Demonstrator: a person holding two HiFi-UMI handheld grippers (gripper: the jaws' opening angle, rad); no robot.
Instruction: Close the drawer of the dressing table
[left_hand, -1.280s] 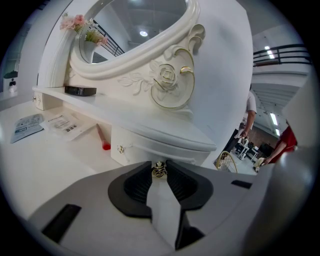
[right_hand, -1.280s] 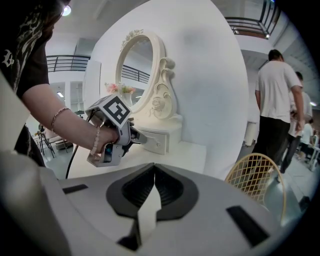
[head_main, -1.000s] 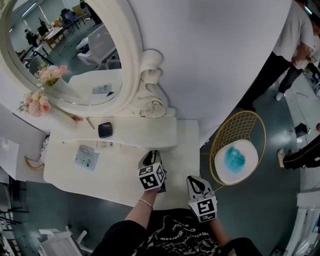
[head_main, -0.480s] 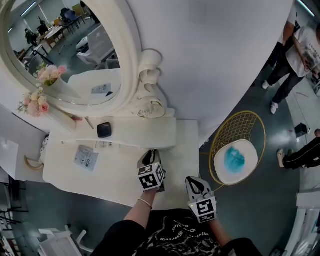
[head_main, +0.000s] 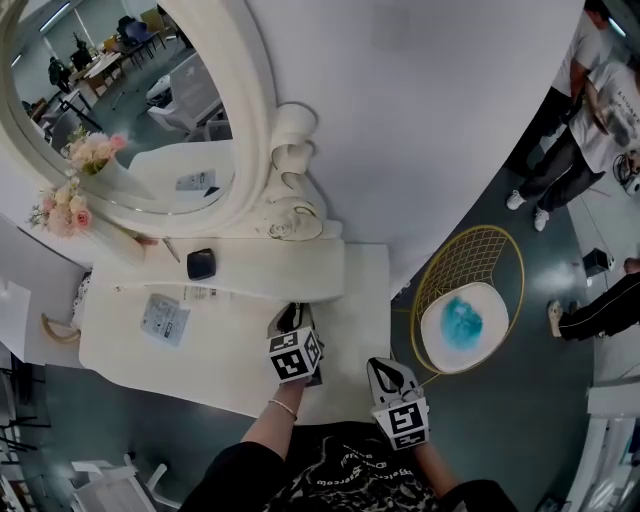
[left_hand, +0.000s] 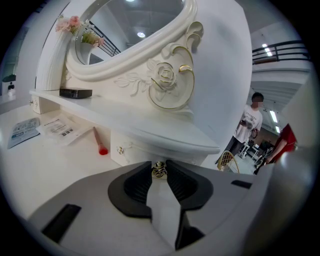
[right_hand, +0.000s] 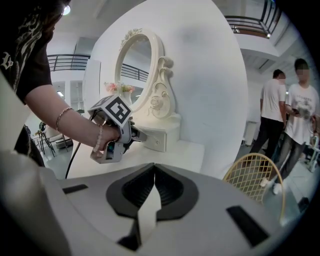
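Observation:
The white dressing table (head_main: 215, 352) with its oval mirror (head_main: 120, 110) fills the left of the head view. A small drawer (left_hand: 131, 151) sits under the raised shelf (head_main: 250, 275), and I cannot tell how far out it stands. My left gripper (head_main: 288, 316) reaches to the drawer front, its jaws closed on the little gold drawer knob (left_hand: 159, 170). In the right gripper view the left gripper (right_hand: 136, 134) touches the drawer box (right_hand: 156, 141). My right gripper (head_main: 386, 368) hangs off the table's front right corner, shut with nothing in it.
A gold wire chair (head_main: 465, 318) with a blue cushion stands right of the table. On the table lie a black box (head_main: 200, 264), paper packets (head_main: 162, 318) and a red-tipped stick (left_hand: 98, 141). Pink flowers (head_main: 70, 200) stand at the left. People (head_main: 590, 110) stand at the far right.
Neither gripper has moved. The people at the far right have shifted, and the head view has drifted slightly.

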